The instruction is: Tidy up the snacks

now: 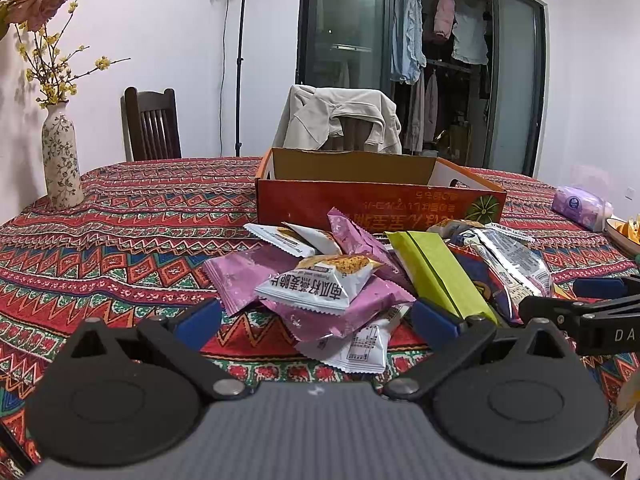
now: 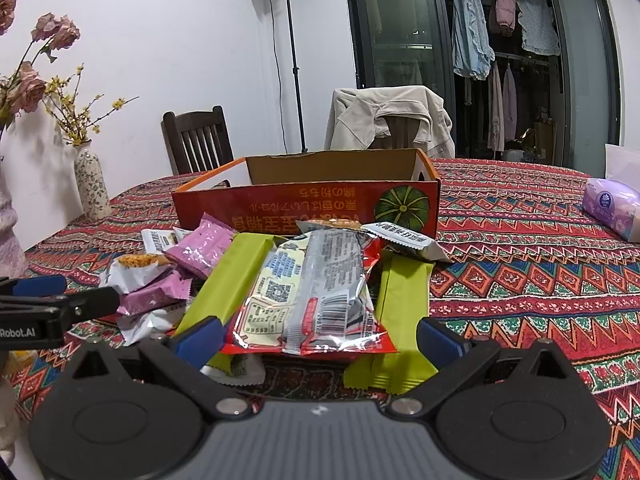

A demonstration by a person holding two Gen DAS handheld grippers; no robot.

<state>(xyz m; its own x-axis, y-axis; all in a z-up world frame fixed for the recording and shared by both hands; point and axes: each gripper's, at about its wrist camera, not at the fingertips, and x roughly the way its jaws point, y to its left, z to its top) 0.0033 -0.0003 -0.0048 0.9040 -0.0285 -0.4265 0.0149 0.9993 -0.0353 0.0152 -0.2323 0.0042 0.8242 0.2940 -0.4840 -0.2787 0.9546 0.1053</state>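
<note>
A heap of snack packets lies on the patterned tablecloth in front of an open orange cardboard box (image 1: 372, 204) (image 2: 304, 204). In the left wrist view my left gripper (image 1: 316, 324) stands open around a white packet (image 1: 320, 284) that rests on pink packets (image 1: 240, 276). A green packet (image 1: 436, 272) lies to its right. In the right wrist view my right gripper (image 2: 316, 336) is open, its blue pads either side of a silver and red packet (image 2: 312, 300) lying over two green packets (image 2: 404, 320). Each gripper shows at the edge of the other's view.
A flowered vase (image 1: 60, 160) (image 2: 92, 184) stands at the table's far left. A purple tissue pack (image 1: 580, 206) (image 2: 612, 206) lies at the right. A dish with yellow food (image 1: 626, 232) sits at the right edge. Two chairs stand behind the table, one draped with a jacket (image 1: 340, 120).
</note>
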